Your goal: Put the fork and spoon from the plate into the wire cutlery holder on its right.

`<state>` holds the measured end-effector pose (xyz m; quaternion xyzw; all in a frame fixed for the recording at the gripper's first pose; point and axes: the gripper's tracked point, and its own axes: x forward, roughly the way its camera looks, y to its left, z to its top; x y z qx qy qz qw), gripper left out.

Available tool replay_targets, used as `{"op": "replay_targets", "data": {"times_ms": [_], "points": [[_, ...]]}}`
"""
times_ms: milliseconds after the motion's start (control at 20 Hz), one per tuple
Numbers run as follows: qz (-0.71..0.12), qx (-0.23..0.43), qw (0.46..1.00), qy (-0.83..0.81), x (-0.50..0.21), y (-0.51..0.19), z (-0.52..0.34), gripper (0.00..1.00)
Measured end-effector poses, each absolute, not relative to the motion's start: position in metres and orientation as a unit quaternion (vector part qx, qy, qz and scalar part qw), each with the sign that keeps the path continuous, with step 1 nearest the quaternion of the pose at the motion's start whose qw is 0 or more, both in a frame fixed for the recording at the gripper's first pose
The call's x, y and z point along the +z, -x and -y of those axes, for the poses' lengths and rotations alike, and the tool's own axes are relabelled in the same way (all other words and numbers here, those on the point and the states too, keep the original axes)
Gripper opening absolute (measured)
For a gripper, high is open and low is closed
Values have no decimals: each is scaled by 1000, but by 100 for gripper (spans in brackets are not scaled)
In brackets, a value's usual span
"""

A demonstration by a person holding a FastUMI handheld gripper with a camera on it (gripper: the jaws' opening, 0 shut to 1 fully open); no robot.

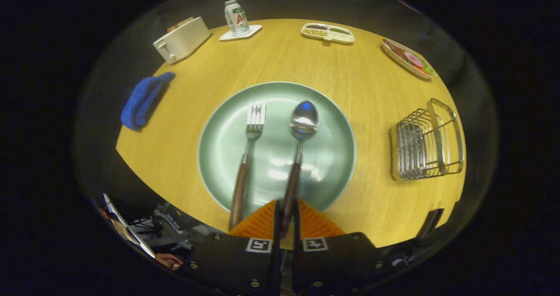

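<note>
— How are the fingers sitting?

— I'm clamping them on the spoon handle's very end, bowl lying on the plate mid-worktop. It's risking pivoting, or nudging the fork alongside, before reaching the wire cutlery holder by the right edge.

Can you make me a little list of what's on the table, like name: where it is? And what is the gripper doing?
gripper: shut on the spoon's handle end
spoon: on the plate, bowl pointing away
fork: on the plate, beside the spoon, untouched
plate: green, middle of the table
holder: wire, right of the plate
cloth: blue, left of the plate
toaster: far left corner
can: on a coaster beside the toaster
</note>
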<state>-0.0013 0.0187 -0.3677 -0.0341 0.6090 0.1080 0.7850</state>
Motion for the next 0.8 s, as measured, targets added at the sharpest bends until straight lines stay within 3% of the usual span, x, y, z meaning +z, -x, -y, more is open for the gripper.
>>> {"op": "replay_targets", "data": {"times_ms": [150,200,800], "points": [[-628,106,770,30,-375,-7,-9,11],[-637,114,760,51,-373,2,-11,2],[-704,180,680,99,-295,15,40,2]]}}
